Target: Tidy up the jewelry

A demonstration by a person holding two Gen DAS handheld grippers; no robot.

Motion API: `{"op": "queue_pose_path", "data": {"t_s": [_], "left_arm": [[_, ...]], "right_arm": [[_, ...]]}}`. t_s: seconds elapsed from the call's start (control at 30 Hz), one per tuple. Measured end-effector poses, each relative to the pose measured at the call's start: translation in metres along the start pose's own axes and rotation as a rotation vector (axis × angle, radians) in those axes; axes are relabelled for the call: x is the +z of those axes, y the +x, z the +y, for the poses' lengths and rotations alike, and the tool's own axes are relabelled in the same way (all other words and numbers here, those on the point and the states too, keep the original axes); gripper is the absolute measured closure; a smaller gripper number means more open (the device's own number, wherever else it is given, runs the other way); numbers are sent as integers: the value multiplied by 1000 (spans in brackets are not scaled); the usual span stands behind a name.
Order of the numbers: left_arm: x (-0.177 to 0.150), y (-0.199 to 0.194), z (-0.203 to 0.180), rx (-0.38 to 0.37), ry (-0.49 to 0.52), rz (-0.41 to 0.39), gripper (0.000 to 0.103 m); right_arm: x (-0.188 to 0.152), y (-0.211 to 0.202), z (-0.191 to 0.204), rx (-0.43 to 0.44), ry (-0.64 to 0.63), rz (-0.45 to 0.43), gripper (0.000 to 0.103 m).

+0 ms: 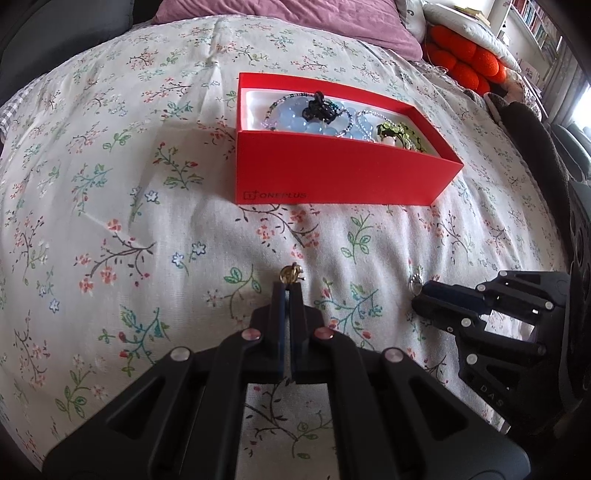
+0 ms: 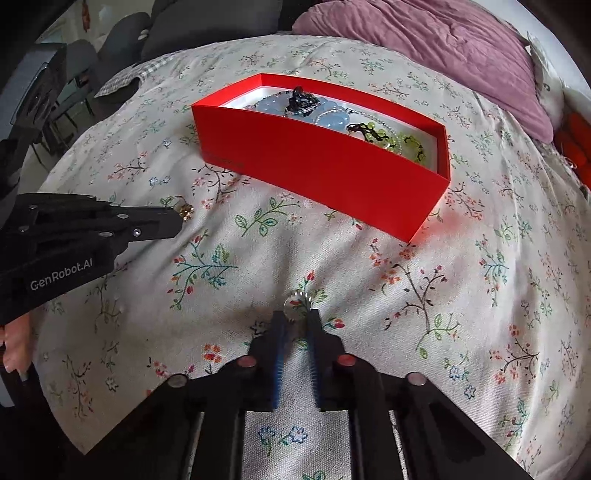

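Spread over the bed is a white bedsheet with small flowers (image 1: pixel 147 221), and an open red cardboard box (image 1: pixel 332 173) is set on it. Inside the box, a bracelet of pale blue beads (image 1: pixel 314 123), a black beaded piece (image 1: pixel 319 107) and a string of green beads (image 1: pixel 400 134) can be seen. A purple pillow (image 1: pixel 288 18) is seen behind the box. Near the front, the left gripper (image 1: pixel 290 286) is held with its fingers shut tight on a small gold ring (image 1: pixel 291 274). Beside it, the right gripper (image 2: pixel 297 317) is held low over the sheet, and its fingers are closed on a small silver ring (image 2: pixel 297 304). Both rings are well apart from the box.
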State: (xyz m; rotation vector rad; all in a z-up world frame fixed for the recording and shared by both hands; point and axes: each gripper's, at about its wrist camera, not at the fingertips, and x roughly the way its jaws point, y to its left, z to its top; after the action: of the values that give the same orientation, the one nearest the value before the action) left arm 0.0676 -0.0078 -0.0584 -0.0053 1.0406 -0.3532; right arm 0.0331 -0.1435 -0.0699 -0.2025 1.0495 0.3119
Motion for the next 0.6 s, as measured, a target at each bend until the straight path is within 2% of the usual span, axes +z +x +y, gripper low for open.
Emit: {"op": "queue_pose_path", "data": {"t_s": [0.33,0.47,0.53,0.57,0.6], "left_arm": [[3,-1,2,-3,-5,-5,101],[2,-1,3,-5,-7,-5,101],[2,-1,3,-6,-7,-5,101],[2,-1,3,-6,-8,-4,101],[2,-1,3,-7,-8,-4,101]], "right_arm": [[1,-6,-2,19,17,-5,99],[2,-13,-5,33,32,-45,97],[3,-13,-7,42,48,-48,78],[3,-12,-8,38,52,-46,72],[3,-11,-9,35,52,-47,59]]}}
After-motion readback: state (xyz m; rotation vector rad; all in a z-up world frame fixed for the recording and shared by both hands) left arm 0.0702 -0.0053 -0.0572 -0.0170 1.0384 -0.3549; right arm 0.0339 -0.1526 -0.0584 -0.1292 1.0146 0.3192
